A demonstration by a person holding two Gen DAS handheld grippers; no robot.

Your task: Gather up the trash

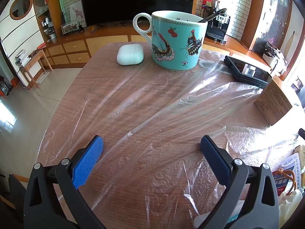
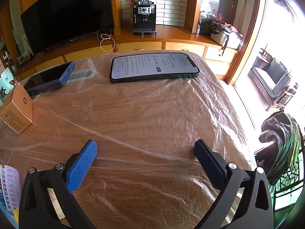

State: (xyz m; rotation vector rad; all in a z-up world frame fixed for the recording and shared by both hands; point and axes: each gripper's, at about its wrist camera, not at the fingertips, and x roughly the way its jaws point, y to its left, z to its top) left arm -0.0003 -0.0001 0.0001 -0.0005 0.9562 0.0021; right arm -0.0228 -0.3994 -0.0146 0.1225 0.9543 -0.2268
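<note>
Both claws stand spread wide apart with nothing between their blue pads, each tilted down toward a wooden tabletop (image 1: pixel 80 99) covered by a sheet of clear, wrinkled plastic film (image 1: pixel 162 103).

Left claw (image 1: pixel 151 146) hovers over the film near the tabletop's front edge. Whether its pads touch the film cannot be told. Beyond it, toward the far edge, a white earbud case (image 1: pixel 130 54) lies flat on the bare wood just left of a turquoise mug (image 1: pixel 177 43) painted with butterflies. The mug stands upright on the film's far edge, its white handle to the left and a dark spoon (image 1: pixel 213 16) leaning out of it. To the right of the mug lies a dark folding phone (image 1: pixel 247 71), and nearer, at the right edge, stands a tan cardboard box (image 1: pixel 274 103) with printed text.

Right claw (image 2: pixel 145 149) hovers over the same film (image 2: pixel 152 118), where a raised crease runs between its pads. Further off, a lit smartphone (image 2: pixel 154 66) lies face up near the far edge. The folding phone (image 2: pixel 51 78) lies to the left, and the cardboard box (image 2: pixel 18 112) stands at the left edge. Printed paper (image 2: pixel 11 187) shows at the lower left corner.
</note>
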